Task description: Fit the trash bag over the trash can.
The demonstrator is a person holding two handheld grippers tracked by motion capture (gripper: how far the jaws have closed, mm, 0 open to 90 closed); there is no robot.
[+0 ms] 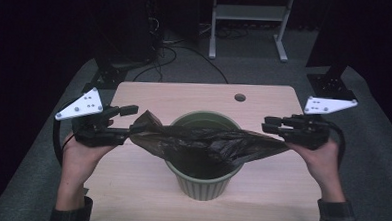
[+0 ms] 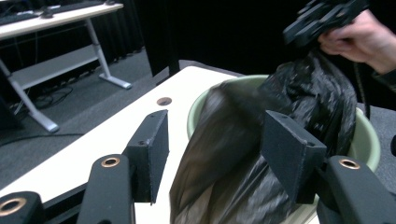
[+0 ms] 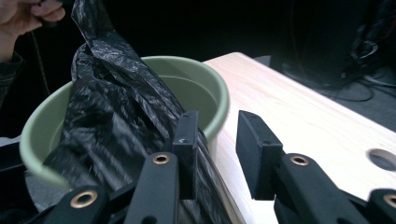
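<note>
A green ribbed bin [image 1: 200, 188] stands in the middle of the wooden table [image 1: 184, 97]. A black plastic bag [image 1: 207, 141] is stretched across its mouth between both grippers. My left gripper [image 1: 132, 121] is at the bag's left end, jaws open; in the left gripper view the bag [image 2: 303, 93] lies between the spread jaws of the left gripper [image 2: 219, 135], against the right one. My right gripper [image 1: 264, 124] is at the bag's right end. In the right gripper view the right gripper [image 3: 217, 135] is open, and the bag [image 3: 107, 93] hangs outside its left jaw, over the bin [image 3: 219, 88].
A round hole [image 1: 240, 97] is cut near the table's far edge. Behind the table stands a white desk frame [image 1: 248, 12], with cables on the grey floor [image 1: 176, 54]. Dark stands [image 1: 330, 81] flank the far corners.
</note>
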